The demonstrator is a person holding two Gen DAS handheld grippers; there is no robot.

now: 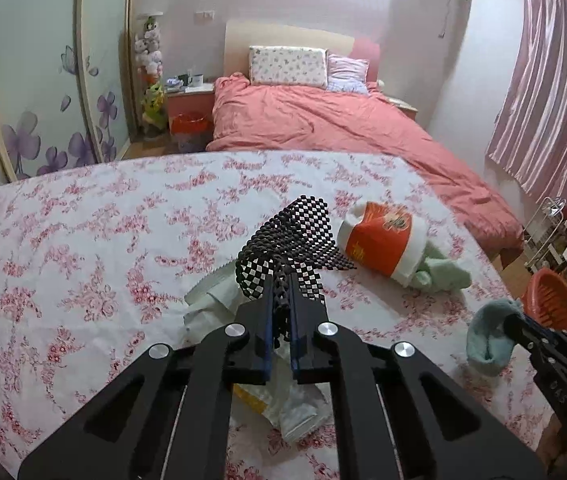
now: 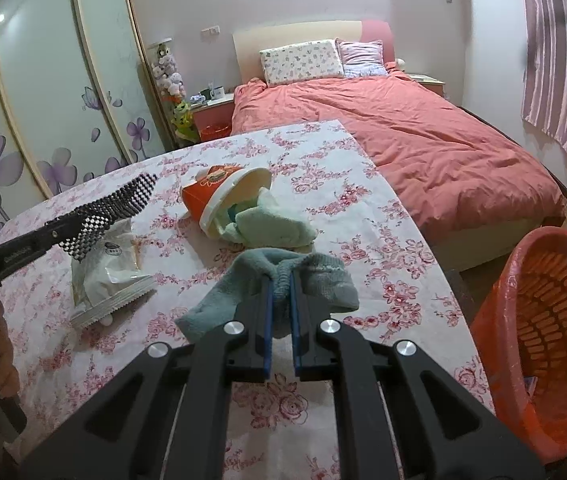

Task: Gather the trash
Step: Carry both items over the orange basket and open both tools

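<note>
Where it lies tipped, paper cup (image 2: 219,196) holds green cloth (image 2: 271,220) (spilling out).

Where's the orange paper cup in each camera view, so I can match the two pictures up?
Left wrist view: the cup lies on its side right of centre on the table, just right of the black mesh held in the left gripper.
Right wrist view: the cup lies centre-left, mouth towards the camera.
Shared landmark: the green cloth spilling out of it.
</note>
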